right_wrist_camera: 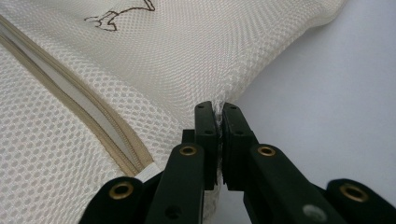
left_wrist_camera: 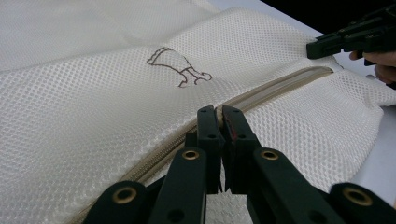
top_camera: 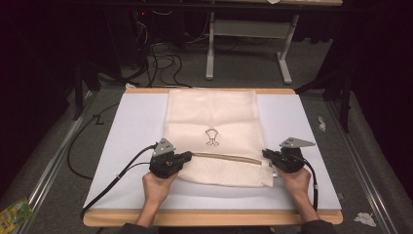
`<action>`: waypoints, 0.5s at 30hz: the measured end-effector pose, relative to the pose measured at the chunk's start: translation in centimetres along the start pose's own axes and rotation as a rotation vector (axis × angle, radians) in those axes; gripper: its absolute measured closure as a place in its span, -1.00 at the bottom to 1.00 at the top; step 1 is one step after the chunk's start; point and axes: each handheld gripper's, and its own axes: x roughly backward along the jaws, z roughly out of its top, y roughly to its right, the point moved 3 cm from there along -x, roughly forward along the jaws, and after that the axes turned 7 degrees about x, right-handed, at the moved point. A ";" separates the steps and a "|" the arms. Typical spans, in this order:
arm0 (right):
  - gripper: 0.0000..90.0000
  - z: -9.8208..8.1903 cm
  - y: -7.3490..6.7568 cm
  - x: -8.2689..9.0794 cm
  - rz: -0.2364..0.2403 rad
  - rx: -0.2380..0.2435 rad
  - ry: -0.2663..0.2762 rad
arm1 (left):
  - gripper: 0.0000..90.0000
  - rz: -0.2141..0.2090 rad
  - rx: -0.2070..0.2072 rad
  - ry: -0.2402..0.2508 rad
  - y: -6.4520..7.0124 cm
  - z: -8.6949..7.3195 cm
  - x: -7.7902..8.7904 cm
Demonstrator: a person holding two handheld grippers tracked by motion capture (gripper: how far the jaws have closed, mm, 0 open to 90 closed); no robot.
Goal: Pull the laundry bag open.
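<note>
A cream mesh bag (top_camera: 212, 112) lies flat on the white board (top_camera: 131, 126), with a small brown drawing (top_camera: 211, 137) printed on it. A beige zipper (top_camera: 229, 158) runs across its near part. My left gripper (top_camera: 189, 156) is shut at the zipper's left end; in the left gripper view its jaws (left_wrist_camera: 218, 112) pinch right on the zipper line (left_wrist_camera: 280, 86), and the pull is hidden. My right gripper (top_camera: 265, 154) is shut on the bag's right edge, where mesh (right_wrist_camera: 187, 56) shows between the closed jaws (right_wrist_camera: 218, 108). The zipper (right_wrist_camera: 70, 93) passes to their left.
The board rests on a wooden tabletop (top_camera: 209, 218) with bare white margins on either side of the bag. Cables (top_camera: 107, 185) trail from both grippers. On the floor are a green packet (top_camera: 14, 213), crumpled paper (top_camera: 364, 218) and a grey table frame (top_camera: 248, 44) behind.
</note>
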 end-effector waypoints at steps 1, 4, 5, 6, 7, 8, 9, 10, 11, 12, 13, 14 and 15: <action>0.95 0.0 0.0 0.0 0.003 -0.006 0.001 | 0.93 0.000 0.000 0.001 0.0 0.0 0.0; 0.95 0.0 0.0 0.0 0.001 0.000 0.002 | 0.93 0.001 0.003 0.007 0.0 0.0 -0.1; 0.95 0.0 0.0 0.0 0.000 -0.002 0.004 | 0.93 -0.002 0.004 0.007 -0.1 0.0 0.0; 0.95 0.0 0.0 0.0 0.001 -0.006 0.002 | 0.93 -0.003 0.006 0.008 0.0 0.1 0.0; 0.95 0.0 0.0 0.1 0.001 -0.003 0.002 | 0.93 -0.004 0.005 0.008 -0.1 0.1 0.0; 0.95 0.0 0.0 0.1 0.000 -0.006 0.002 | 0.93 0.002 0.003 0.007 -0.1 0.1 0.0; 0.95 0.0 0.0 0.1 -0.002 -0.004 0.001 | 0.93 0.005 0.000 0.007 -0.1 0.1 0.1; 0.95 0.0 0.0 0.1 -0.005 0.003 0.000 | 0.93 0.012 0.002 0.010 -0.2 0.1 0.2; 0.95 -0.1 0.1 0.1 -0.007 0.000 0.000 | 0.93 0.012 0.007 0.016 -0.3 0.1 0.3; 0.95 -0.1 0.2 0.1 -0.006 -0.008 -0.002 | 0.93 0.013 0.010 0.017 -0.4 0.1 0.5; 0.95 -0.1 0.2 0.1 -0.007 -0.012 0.000 | 0.93 0.022 0.008 0.021 -0.6 0.1 0.7; 0.95 -0.1 0.3 0.1 -0.009 -0.009 0.002 | 0.93 0.020 0.014 0.022 -0.7 0.1 0.8; 0.95 -0.1 0.2 0.2 -0.010 -0.011 -0.001 | 0.93 0.024 0.014 0.022 -0.8 0.1 0.9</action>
